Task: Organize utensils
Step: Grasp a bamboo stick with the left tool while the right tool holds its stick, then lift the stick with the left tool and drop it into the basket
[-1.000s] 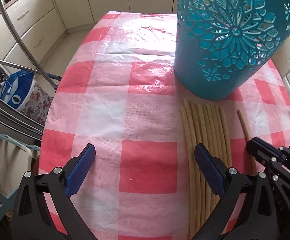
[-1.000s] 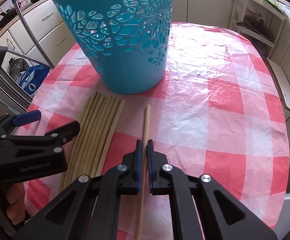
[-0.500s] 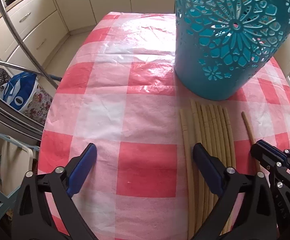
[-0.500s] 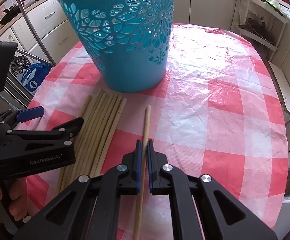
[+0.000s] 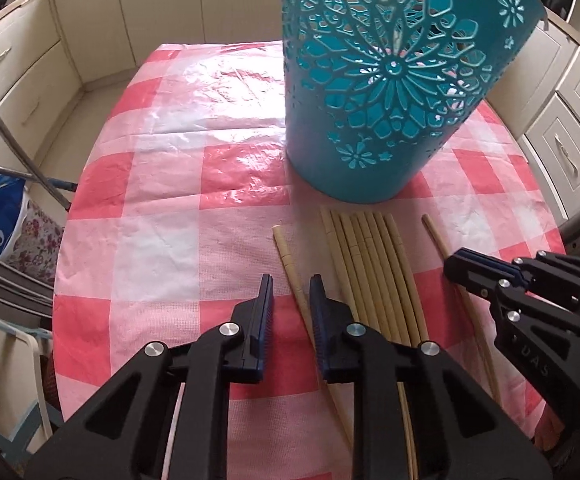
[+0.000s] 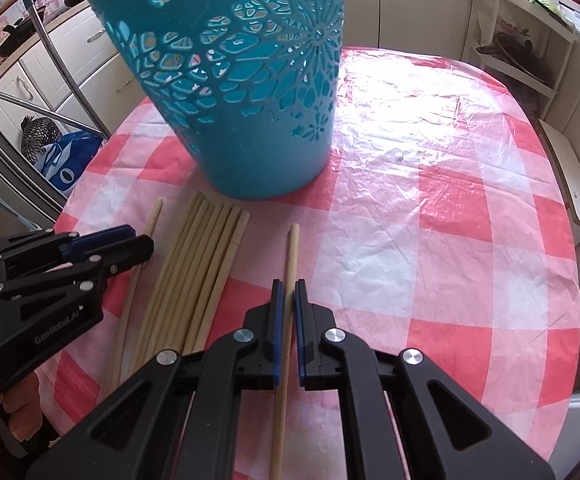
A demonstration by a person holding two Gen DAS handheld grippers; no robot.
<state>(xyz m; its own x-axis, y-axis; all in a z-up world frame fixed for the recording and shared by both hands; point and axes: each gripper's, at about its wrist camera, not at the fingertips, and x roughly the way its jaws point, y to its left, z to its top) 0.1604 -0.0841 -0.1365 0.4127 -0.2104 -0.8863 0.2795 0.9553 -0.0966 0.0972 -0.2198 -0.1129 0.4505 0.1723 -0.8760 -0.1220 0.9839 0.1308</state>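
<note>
Beneath each narrowed tool (image 5: 290,294) (image 6: 288,296), one chopstick (image 5: 287,256) (image 6: 291,256), near end hidden, grip unclear.

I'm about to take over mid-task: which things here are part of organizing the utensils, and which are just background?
Part of the job:
- teal cut-out basket
- row of chopsticks
- single chopstick in the right gripper
- stray chopstick between the left gripper's jaws

Just lying about:
- blue plastic bag
- checked tablecloth
- kitchen cabinets
</note>
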